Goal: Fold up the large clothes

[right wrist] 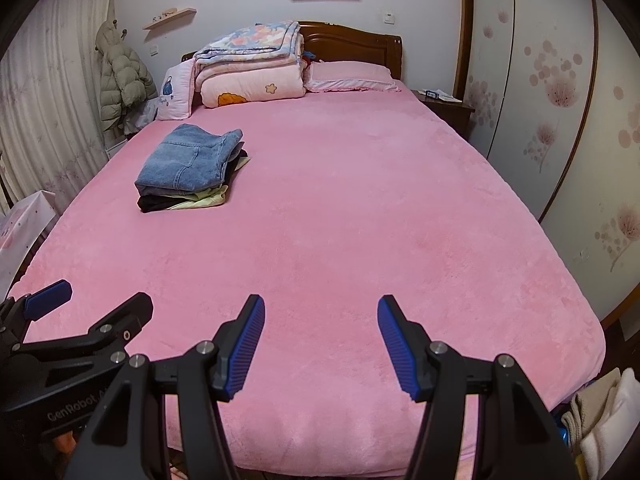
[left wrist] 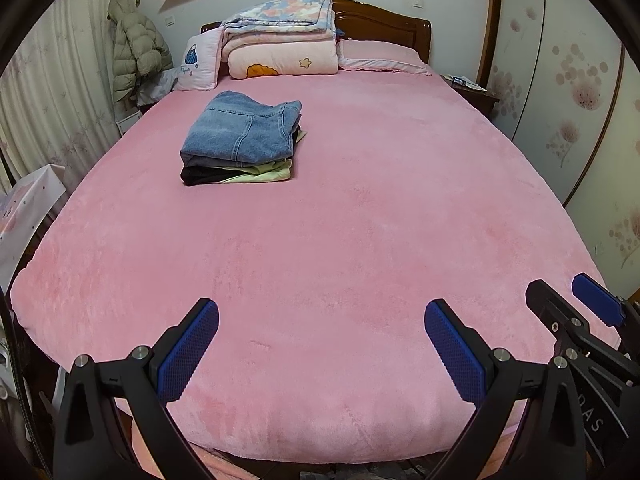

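Observation:
A stack of folded clothes [left wrist: 240, 140], blue jeans on top of black and light green garments, lies on the far left part of the pink bed [left wrist: 340, 260]; it also shows in the right wrist view [right wrist: 190, 168]. My left gripper [left wrist: 320, 316] is open and empty above the bed's near edge. My right gripper [right wrist: 320, 312] is open and empty beside it, to the right. The right gripper shows in the left wrist view [left wrist: 560, 292], and the left gripper shows in the right wrist view [right wrist: 104, 296]. Both are far from the stack.
Folded quilts [left wrist: 280, 40] and pillows [left wrist: 380, 56] lie against the wooden headboard. A puffy coat [left wrist: 136, 48] hangs at the left by the curtain. A nightstand [right wrist: 444, 106] and wardrobe doors [right wrist: 560, 100] stand at the right. Pale clothes [right wrist: 600, 412] pile beside the bed's near right corner.

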Tool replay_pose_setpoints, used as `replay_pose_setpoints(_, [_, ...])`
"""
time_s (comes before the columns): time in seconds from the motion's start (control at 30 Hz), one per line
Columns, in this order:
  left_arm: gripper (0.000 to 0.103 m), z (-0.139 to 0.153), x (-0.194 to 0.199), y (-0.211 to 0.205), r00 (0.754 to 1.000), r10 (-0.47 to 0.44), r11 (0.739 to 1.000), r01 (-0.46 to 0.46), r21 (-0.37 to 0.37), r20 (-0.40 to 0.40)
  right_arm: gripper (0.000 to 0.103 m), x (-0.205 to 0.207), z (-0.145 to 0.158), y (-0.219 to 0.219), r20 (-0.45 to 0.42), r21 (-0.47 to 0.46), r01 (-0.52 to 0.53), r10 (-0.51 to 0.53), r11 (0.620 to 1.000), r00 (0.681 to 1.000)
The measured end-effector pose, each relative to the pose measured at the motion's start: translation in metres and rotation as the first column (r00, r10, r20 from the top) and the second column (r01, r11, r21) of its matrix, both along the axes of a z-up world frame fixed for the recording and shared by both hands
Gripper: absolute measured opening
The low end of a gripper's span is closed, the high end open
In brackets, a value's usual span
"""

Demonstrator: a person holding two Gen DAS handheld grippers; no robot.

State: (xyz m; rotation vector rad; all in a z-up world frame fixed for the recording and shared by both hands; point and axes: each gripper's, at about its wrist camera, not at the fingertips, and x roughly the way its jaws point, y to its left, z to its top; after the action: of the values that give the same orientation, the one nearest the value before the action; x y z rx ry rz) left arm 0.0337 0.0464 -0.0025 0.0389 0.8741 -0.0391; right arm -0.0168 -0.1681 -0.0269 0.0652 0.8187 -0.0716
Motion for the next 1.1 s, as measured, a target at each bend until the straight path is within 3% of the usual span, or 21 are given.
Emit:
replay_pose_setpoints(0.2, [0.102,-0.001,-0.001,0.000,1.000,0.009,1.000,-0.009,0.005,-0.003,0.059,-0.005,0.001,-0.005,0.015,0.044,-0.014,0.014,0.999,1.000])
replay_pose_setpoints(0.5, [0.102,-0.002,-0.001,0.001,1.000,0.020,1.000,-0.020,0.005,-0.005,0.069,-0.008,0.002,-0.010,0.027,0.051,-0.020,0.019,0.999,0.999])
replay_pose_setpoints(1.1, [0.102,-0.005,-0.005,0.000,0.999,0.015,1.000,-0.015,0.013,-0.028,0.070,-0.005,0.002,-0.011,0.014,0.067,-0.020,0.019,0.998,1.000])
